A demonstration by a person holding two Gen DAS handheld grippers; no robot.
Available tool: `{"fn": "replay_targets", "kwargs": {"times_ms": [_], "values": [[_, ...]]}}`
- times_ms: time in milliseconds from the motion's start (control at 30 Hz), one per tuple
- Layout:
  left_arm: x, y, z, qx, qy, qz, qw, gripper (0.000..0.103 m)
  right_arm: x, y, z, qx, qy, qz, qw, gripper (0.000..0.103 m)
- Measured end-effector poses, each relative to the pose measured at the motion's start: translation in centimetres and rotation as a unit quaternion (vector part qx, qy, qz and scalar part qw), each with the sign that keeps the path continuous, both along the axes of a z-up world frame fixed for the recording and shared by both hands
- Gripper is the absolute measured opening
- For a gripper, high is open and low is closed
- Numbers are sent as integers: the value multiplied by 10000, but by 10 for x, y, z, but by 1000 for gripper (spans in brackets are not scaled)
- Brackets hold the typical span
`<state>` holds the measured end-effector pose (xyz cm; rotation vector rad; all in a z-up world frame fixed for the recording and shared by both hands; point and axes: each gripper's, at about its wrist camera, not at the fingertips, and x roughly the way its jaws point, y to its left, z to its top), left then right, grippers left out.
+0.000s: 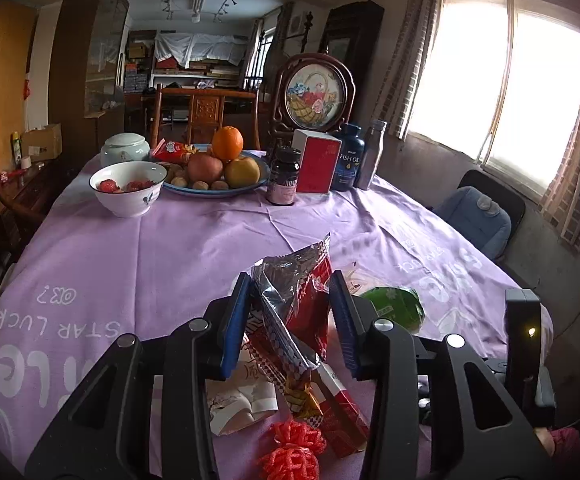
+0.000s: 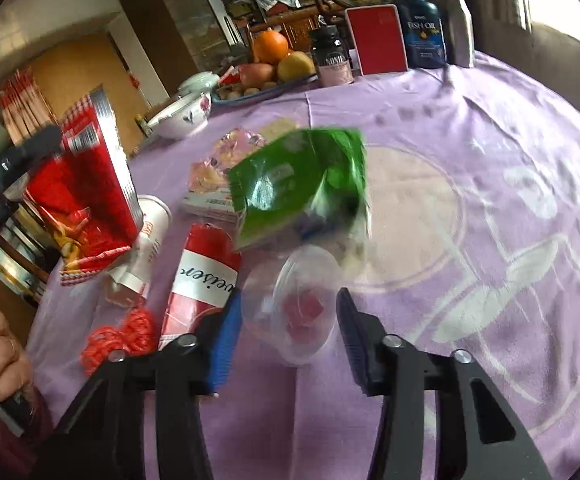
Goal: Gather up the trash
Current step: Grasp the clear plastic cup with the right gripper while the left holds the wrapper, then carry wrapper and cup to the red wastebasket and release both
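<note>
Several pieces of trash lie at the near edge of your purple-clothed counter (image 2: 470,152). Your left tongs (image 1: 290,312) are closed on a crumpled red-and-silver foil snack bag (image 1: 298,292), lifted clear of the cloth. Your right tongs (image 2: 287,320) stand partly closed around a clear plastic cup (image 2: 290,304) with something red inside; whether the pads press its wall I cannot tell.

At twelve o'clock from the cup sits a green plastic packet (image 2: 298,184), just beside it. At ten o'clock lies a red-and-white carton (image 2: 203,276), and at nine a red foam fruit net (image 2: 117,336). Far off at twelve stand a fruit plate (image 1: 217,192) and supplement bottles (image 1: 350,156), well apart from the trash.

Watch the cup: thin and slick, it could squirt forward out of the pads or crumple if you squeeze hard. Your foil bag is pinched mid-body, so it may slide loose if you swing it.
</note>
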<state>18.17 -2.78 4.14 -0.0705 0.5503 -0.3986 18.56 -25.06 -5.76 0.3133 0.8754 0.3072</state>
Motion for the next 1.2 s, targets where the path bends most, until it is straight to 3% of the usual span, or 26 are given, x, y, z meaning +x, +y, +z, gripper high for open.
{"fn": "replay_targets", "kwargs": {"times_ms": [100,333,700,967,1200], "values": [[0,1,-1,-19,10,21,10000,42,-22,-9,8,-168,-386,-230,9988,39],[-1,6,-1,-104,7,90,9999,42,-57,-37,18,187,-615,-403,9971,39],[-9,-4,-8,-282,253,-147,9992,42,-98,-73,39,224,-963,-811,9918,39],[-42,-43,21,-165,-49,-591,9981,42,-136,-107,49,358,-1250,-1155,9848,39],[-69,-108,32,-23,-159,-1239,9922,42,-184,-155,48,454,-1440,-1725,9734,39]]}}
